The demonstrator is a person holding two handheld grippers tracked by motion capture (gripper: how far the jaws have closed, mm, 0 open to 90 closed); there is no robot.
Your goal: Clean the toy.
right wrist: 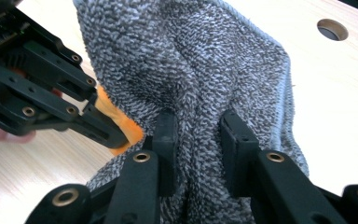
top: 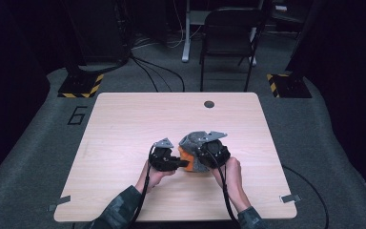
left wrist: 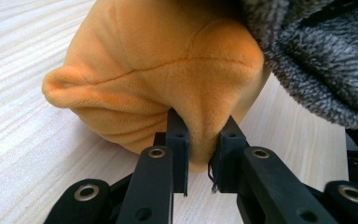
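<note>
Left claw (left wrist: pixel 200 154) pinches an orange plush fold (left wrist: pixel 168 79); right claw (right wrist: pixel 198 140) grips the grey fleece cover (right wrist: pixel 191 60), mid-worktop (top: pixel 124 119). Best pull apart slowly, keeping both pinches firm.

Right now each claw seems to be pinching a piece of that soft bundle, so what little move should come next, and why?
Probably draw the right gripper a little away from the left one. It is shut on the grey fleece cloth, which still drapes over the orange plush piece that the left gripper pinches by a fold. Both lie bunched together on the wooden table, so a gentle pull should start separating them.
</note>
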